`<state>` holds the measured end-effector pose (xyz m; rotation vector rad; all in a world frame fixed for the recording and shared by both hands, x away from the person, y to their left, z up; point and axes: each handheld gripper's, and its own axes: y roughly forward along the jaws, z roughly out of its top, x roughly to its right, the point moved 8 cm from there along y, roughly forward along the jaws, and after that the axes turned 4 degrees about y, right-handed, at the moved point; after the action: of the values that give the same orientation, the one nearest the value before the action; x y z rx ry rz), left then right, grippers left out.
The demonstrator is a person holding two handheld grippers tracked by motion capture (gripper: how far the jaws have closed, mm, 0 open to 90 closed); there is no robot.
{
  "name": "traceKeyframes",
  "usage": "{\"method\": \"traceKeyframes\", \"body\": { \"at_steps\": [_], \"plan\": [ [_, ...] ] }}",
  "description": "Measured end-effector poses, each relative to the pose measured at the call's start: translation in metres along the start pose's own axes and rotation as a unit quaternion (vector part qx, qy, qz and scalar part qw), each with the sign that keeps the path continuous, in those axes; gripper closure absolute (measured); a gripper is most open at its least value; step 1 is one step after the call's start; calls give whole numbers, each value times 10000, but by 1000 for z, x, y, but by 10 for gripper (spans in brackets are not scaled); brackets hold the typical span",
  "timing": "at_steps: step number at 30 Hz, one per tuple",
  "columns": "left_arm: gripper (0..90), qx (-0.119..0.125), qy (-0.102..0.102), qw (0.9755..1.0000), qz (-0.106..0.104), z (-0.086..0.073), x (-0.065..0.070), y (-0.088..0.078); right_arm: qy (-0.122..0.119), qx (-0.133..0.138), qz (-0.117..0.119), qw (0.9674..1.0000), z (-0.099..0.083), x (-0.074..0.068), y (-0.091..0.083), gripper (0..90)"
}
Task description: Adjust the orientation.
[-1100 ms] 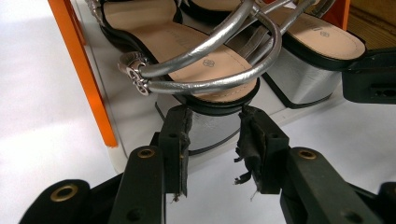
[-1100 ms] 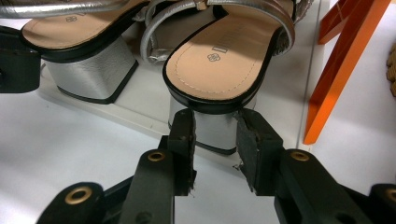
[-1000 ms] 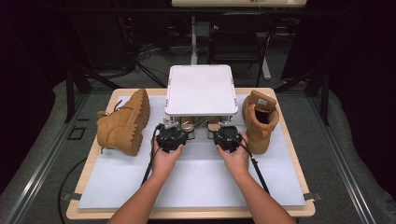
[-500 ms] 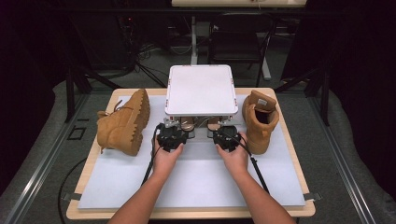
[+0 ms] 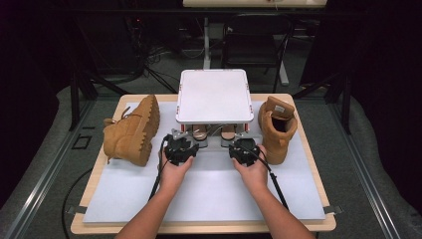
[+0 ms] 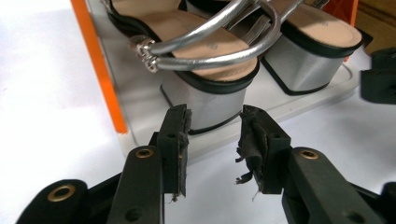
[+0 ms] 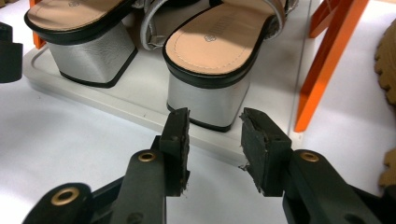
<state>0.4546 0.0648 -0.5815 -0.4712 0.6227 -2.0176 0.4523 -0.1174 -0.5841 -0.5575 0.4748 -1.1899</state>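
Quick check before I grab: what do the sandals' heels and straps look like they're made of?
Heels: block shape wrapped in matte silver, probably faux leather, faint grain showing, black trim at the top edge. Straps: smooth, rounded metallic silver tubes with a soft sheen, likely synthetic; small metal rings at one end. Insoles: tan, stitched, leather-like.

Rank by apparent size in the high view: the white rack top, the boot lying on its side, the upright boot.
1. white rack top, clearly the largest.
2. boot lying on its side.
3. upright boot: it looks smaller, but it shows less of itself from above, so this order is unsure.
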Motion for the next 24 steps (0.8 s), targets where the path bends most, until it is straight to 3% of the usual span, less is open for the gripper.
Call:
{"method": "traceKeyframes", "body": {
  "at_steps": [13, 24],
  "plan": [
    [560, 80, 4, 10000, 19, -15, -5, -20, -150, 33, 88, 9998, -8, -2, -22, 516],
    [545, 71, 5, 10000, -17, -31, -17, -48, -185, 6, 126, 9997, -26, 3, -45, 460]
  ]
}}
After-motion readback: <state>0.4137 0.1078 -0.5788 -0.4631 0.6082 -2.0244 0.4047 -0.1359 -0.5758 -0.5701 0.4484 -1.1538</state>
